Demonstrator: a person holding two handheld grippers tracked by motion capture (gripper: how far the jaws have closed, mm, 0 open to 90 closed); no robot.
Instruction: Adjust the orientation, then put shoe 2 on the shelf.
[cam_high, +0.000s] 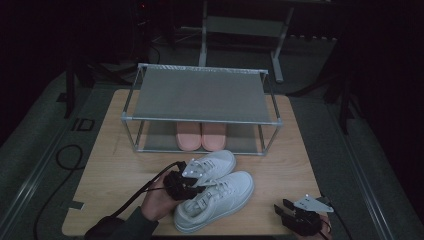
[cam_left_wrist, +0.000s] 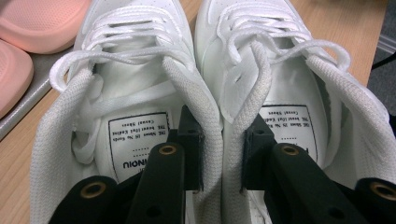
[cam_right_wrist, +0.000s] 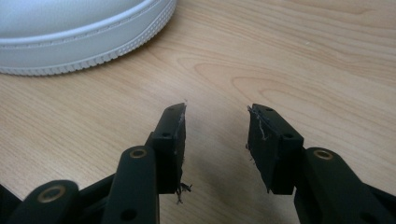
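Left claw (cam_left_wrist: 222, 140) clamped on both white sneakers' (cam_high: 215, 195) touching inner collars (right claw (cam_right_wrist: 215, 135) apart, empty).

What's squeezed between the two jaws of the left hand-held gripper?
The touching inner collars of the two white sneakers: in the left gripper view, the left hand-held gripper has one jaw inside each shoe, pinching them together.

**Wooden table with a shoe rack and a pair of sneakers**

A light wooden table (cam_high: 115, 165) carries a two-level metal shoe rack (cam_high: 200, 95) set against its far edge, near the middle. On the rack's lower shelf, at table level, sit two pink slippers (cam_high: 201, 136) side by side. In front of the rack, toward the near edge, two white sneakers (cam_high: 220, 192) lie together, apparently touching along their inner sides. The near right corner stays bare wood.
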